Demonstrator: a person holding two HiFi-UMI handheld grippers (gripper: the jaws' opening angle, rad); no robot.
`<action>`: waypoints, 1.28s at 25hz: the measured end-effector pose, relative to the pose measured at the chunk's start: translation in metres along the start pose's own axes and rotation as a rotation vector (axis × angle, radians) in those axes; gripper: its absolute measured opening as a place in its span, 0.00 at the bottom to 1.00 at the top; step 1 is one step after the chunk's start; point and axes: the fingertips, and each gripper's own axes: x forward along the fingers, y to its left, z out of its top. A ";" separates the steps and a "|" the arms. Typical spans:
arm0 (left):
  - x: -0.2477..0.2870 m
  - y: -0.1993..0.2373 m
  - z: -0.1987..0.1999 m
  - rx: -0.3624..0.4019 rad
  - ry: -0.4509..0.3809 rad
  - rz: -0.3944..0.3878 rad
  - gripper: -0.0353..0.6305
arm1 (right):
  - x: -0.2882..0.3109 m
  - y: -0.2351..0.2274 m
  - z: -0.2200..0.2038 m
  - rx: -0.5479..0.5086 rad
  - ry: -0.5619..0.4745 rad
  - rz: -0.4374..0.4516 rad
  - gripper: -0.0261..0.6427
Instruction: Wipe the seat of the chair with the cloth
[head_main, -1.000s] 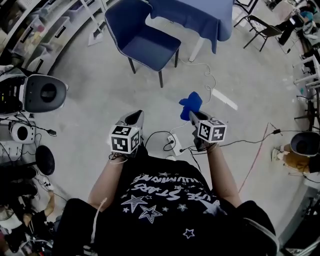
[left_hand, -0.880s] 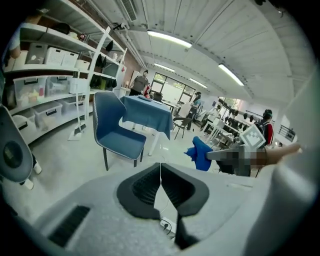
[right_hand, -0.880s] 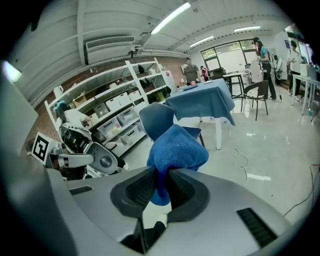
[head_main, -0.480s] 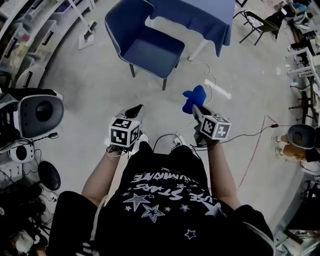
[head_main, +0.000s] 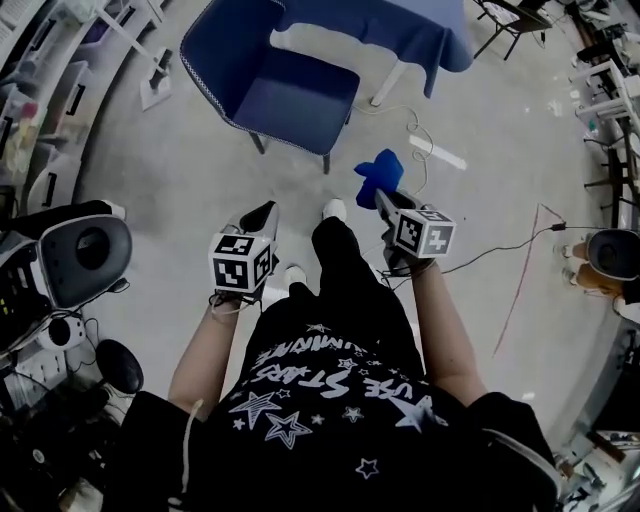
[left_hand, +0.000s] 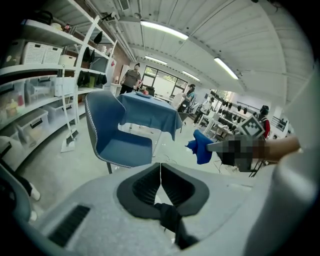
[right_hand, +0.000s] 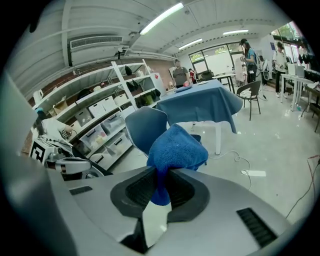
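A blue upholstered chair (head_main: 270, 80) stands ahead on the concrete floor, its seat (head_main: 290, 98) bare; it also shows in the left gripper view (left_hand: 117, 137) and behind the cloth in the right gripper view (right_hand: 142, 127). My right gripper (head_main: 383, 200) is shut on a blue cloth (head_main: 378, 176), which bunches above the jaws (right_hand: 175, 150). My left gripper (head_main: 258, 218) is shut with nothing in it, its jaws pressed together (left_hand: 160, 172). Both grippers hang in front of the person's body, short of the chair.
A table with a blue cloth cover (head_main: 385, 30) stands right behind the chair. White cables (head_main: 420, 140) trail on the floor to the right. Shelving with bins (head_main: 40, 100) lines the left side. A round grey device (head_main: 85, 255) sits at lower left. Folding chairs (head_main: 505, 20) stand far right.
The person has stepped forward, so the chair sits closer in view. Both grippers keep their hold and posture; the cloth stays in the right gripper.
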 end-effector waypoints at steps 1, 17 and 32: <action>0.005 0.003 0.002 0.002 0.011 0.012 0.09 | 0.012 -0.003 0.001 0.005 0.011 0.012 0.12; 0.168 0.058 0.102 -0.076 0.122 0.178 0.09 | 0.182 -0.112 0.100 -0.021 0.188 0.136 0.12; 0.279 0.127 0.140 0.000 0.187 0.213 0.09 | 0.308 -0.119 0.126 -0.075 0.235 0.192 0.12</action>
